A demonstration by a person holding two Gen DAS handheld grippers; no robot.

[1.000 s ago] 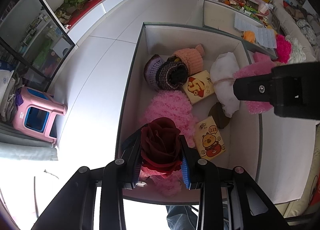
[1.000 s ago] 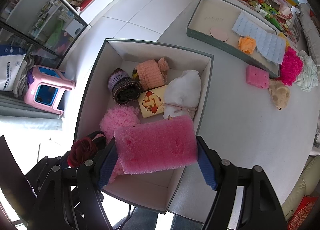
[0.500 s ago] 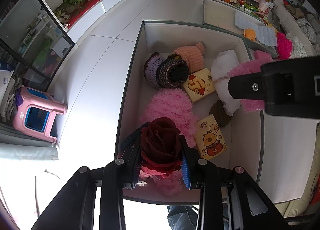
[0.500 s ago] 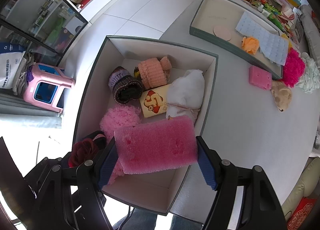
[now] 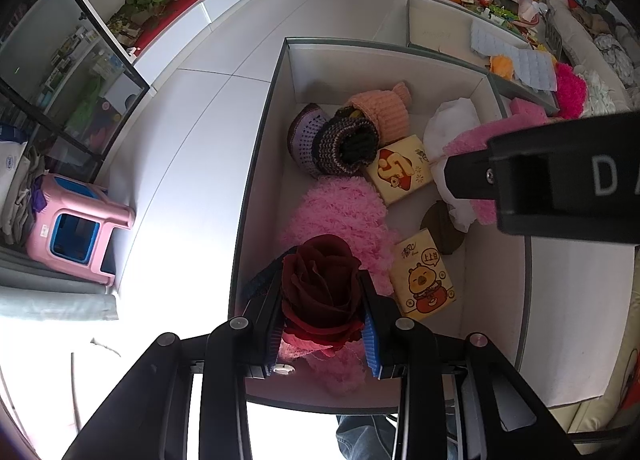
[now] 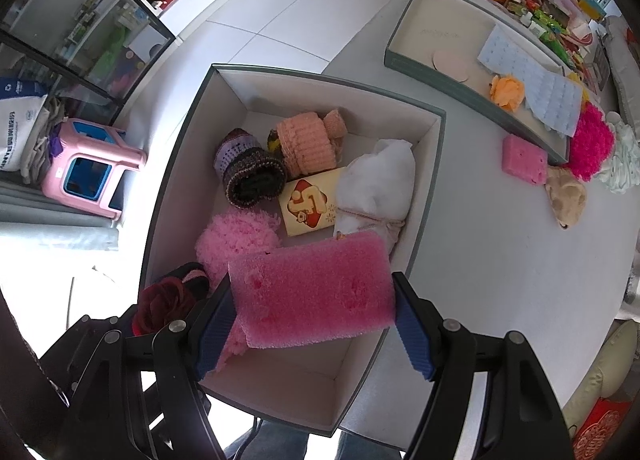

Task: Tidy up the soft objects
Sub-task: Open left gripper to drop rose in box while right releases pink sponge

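Observation:
A grey-rimmed white box [image 5: 256, 164] holds knitted hats [image 5: 348, 140], a pink fluffy piece [image 5: 344, 216], a white pouch [image 6: 376, 184] and two yellow tissue packs [image 5: 424, 280]. My left gripper [image 5: 322, 300] is shut on a dark red fabric rose [image 5: 316, 260] over the box's near left corner. The rose [image 6: 160, 300] also shows low in the right wrist view. Over the near right part of the box [image 6: 430, 164], my right gripper [image 6: 312, 294] is shut on a pink sponge [image 6: 312, 276]. Its black body [image 5: 560, 172] crosses the left wrist view.
A shallow tray [image 6: 404, 48] at the back right holds a blue mat, an orange flower and a round disc. Beside it lie a second pink sponge [image 6: 524, 159], a magenta fluffy piece [image 6: 592, 144] and a beige plush [image 6: 566, 196]. A pink stool [image 6: 92, 168] stands on the floor at left.
The right gripper with the pink sponge has drifted slightly to the left over the box. The left gripper and the rose have stayed put.

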